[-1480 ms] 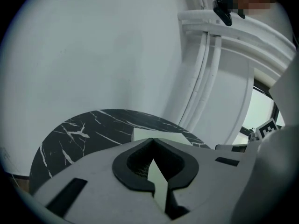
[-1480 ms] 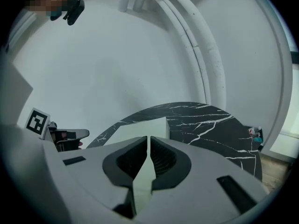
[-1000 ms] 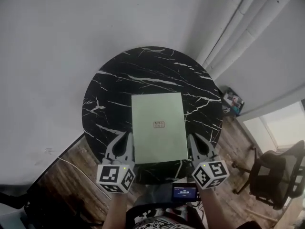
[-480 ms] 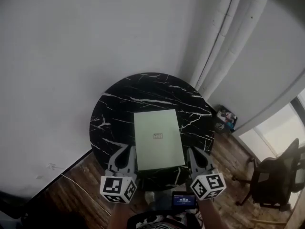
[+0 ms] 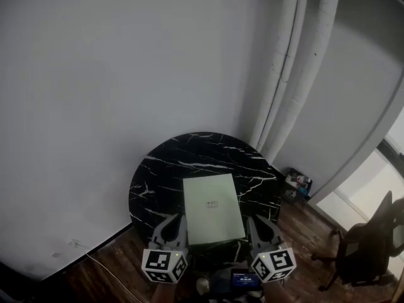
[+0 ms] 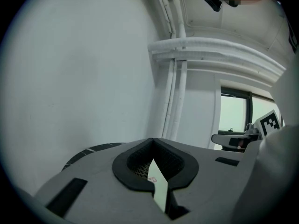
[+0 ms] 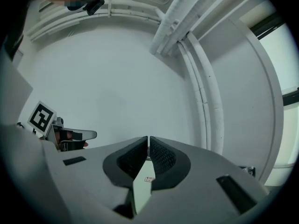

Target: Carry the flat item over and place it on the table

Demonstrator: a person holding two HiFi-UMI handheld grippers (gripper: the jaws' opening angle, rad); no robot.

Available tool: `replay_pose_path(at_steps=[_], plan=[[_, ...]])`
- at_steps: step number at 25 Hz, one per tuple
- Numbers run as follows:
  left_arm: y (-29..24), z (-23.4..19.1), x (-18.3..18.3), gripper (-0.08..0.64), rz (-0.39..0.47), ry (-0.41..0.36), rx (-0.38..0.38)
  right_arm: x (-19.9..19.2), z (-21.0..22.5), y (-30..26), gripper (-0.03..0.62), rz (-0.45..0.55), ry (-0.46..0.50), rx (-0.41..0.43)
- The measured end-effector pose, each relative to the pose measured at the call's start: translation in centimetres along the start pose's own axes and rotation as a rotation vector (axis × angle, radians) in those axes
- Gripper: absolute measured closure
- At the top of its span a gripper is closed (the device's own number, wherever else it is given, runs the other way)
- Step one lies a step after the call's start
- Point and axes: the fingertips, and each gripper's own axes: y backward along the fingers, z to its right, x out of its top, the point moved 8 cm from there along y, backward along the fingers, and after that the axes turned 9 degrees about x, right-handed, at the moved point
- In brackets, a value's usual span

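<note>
**Flat item up, both grips holding**

Head view: I see the black marble surface point(image 5: 158, 169) smaller and lower in frame than a second ago. The pale green flat item point(image 5: 213, 207) hangs over it, with the left gripper point(image 5: 172, 227) and right gripper point(image 5: 262, 227) at its near corners.

Left gripper view: fingers point(image 6: 135, 164) clamped on its edge.

Right gripper view: fingers point(image 7: 161, 158) clamped likewise.

The head view looks steeply down from high above the table point(image 5: 158, 175). Each gripper view rides close behind its jaws, looking forward; all three share the sheet point(image 5: 211, 207) and wall pipes point(image 5: 284, 74).
</note>
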Motion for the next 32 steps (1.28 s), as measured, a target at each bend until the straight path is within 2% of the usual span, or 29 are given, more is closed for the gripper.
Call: replay_pose_path(at_steps=[10,21,32], plan=[[1.4,1.2,1.8,0.548,0.037,-0.048,-0.040,1.3,-2.4,0.2,0.568,0.043,0.012,0.030],[1.7,1.2,1.5,0.548,0.034,-0.038,-0.028,1.4,-1.7,1.3,0.568,0.055,-0.010,-0.001],[2.2,1.8,1.5,0.548,0.047,-0.041,-0.018,1.6,-2.0,1.5,0.572,0.033,0.014,0.032]])
